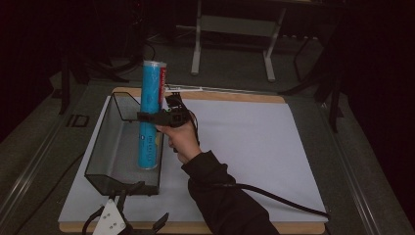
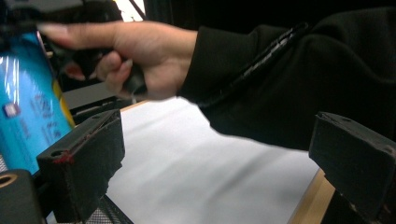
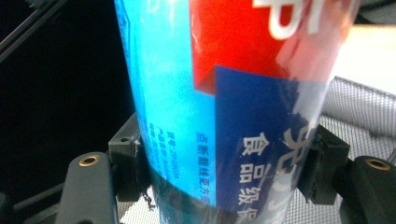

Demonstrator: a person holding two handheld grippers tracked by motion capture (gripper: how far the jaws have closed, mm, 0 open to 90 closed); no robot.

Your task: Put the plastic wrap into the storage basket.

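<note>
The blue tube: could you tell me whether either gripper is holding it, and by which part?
The right gripper is shut on the blue tube around its middle, holding it upright over the mesh basket. The left gripper is open, holding nothing.

A mesh basket point(image 1: 105, 147) sits on the left part of a paper sheet point(image 1: 254, 147) that covers the board point(image 1: 235, 95) on the table. A tall tube point(image 1: 151, 115) stands upright in the basket against its right wall, held at mid-height by the right gripper point(image 1: 147, 116). The left gripper point(image 1: 122, 223) lies at the board's near edge, just before the basket's near end.
</note>
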